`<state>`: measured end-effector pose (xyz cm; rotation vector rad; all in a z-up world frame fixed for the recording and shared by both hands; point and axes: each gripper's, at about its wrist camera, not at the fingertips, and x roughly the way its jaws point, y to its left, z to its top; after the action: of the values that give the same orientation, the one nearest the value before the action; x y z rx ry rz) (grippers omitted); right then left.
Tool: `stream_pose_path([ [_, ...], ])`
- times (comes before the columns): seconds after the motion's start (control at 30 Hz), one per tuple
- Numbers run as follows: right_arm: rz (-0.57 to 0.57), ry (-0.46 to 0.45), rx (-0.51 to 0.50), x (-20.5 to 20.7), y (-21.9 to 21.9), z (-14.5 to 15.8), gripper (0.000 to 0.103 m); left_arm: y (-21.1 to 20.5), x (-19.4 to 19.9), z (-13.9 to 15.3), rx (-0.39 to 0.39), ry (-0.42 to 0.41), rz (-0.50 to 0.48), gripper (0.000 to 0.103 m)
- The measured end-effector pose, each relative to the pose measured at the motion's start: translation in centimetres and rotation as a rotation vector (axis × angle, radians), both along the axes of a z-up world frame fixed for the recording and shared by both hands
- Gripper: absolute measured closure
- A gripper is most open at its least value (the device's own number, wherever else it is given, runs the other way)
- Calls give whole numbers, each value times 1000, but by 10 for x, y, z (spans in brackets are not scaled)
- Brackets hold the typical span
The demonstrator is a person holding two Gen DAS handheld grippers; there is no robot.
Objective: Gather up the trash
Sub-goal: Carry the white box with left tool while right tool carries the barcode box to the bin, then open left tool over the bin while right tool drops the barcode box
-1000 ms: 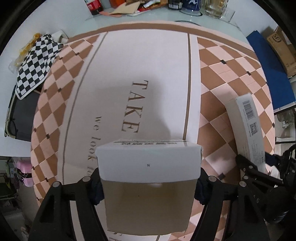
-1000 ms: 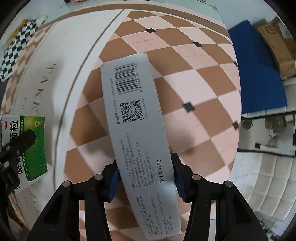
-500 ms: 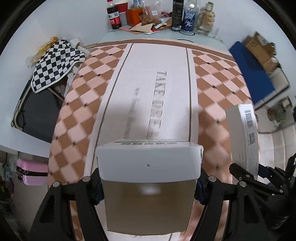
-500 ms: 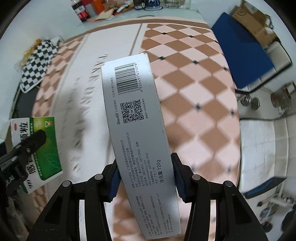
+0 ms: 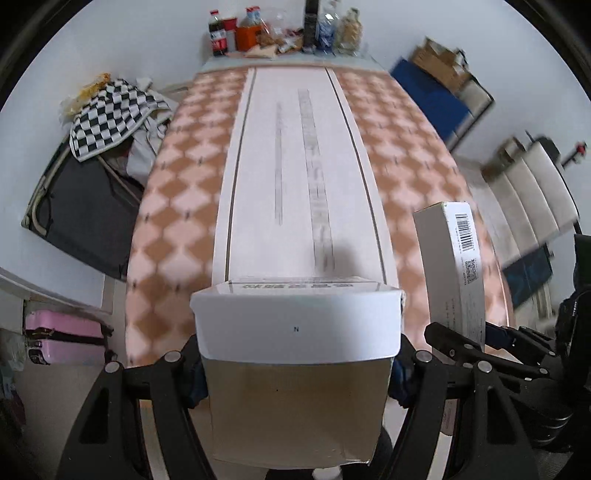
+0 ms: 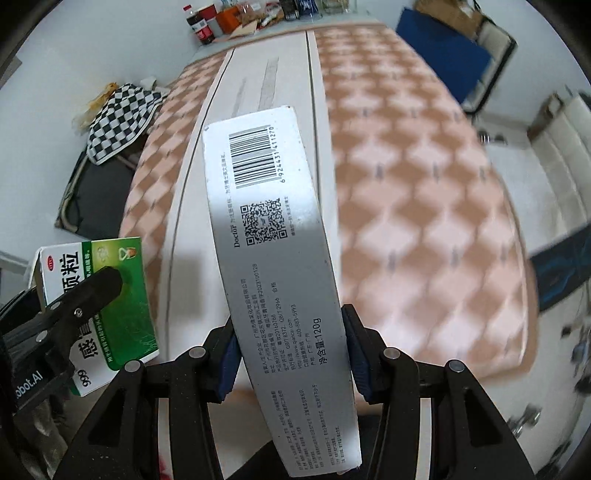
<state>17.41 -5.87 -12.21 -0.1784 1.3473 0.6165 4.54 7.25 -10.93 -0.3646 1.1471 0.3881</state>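
Note:
My left gripper (image 5: 297, 363) is shut on a green and white medicine box (image 5: 295, 354), held well above the table; its green face shows in the right wrist view (image 6: 110, 295). My right gripper (image 6: 291, 354) is shut on a long grey toothpaste box (image 6: 273, 266) with a barcode and QR code. That box also shows in the left wrist view (image 5: 454, 266), to the right of the medicine box. Both boxes are in the air over the near end of the long table (image 5: 295, 147).
The table wears a pink and brown checked cloth with a white middle strip (image 6: 424, 206). Bottles and snacks (image 5: 277, 33) stand at its far end. A checkered cloth (image 5: 110, 114) lies on a dark chair at left. A blue mat (image 5: 428, 99) and white seats (image 5: 535, 184) are at right.
Both grippers have risen and pulled back from the table with their boxes still held. Much more of the table and room is in view now.

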Motion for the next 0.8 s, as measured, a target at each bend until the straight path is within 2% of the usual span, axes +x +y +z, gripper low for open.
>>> stream_pose_path([
  [0.13, -17, 86, 13, -84, -50, -21, 51, -25, -53, -19, -51, 38, -37, 33],
  [0.2, -11, 141, 8, -112, -71, -38, 51, -39, -75, -35, -72, 69, -48, 33],
  [0.33, -2, 280, -34, -172, -116, -87, 51, -67, -114, -86, -145, 163, -45, 33],
  [0.5, 9, 403, -108, -215, -151, -171, 51, -92, -134, -182, -221, 305, -20, 32],
  [0.67, 17, 460, -174, -224, -159, -271, 51, -90, -125, -296, -345, 367, 15, 29],
  [0.8, 26, 503, -239, -220, -153, -360, 51, -79, -110, -379, -405, 413, 51, 28],
])
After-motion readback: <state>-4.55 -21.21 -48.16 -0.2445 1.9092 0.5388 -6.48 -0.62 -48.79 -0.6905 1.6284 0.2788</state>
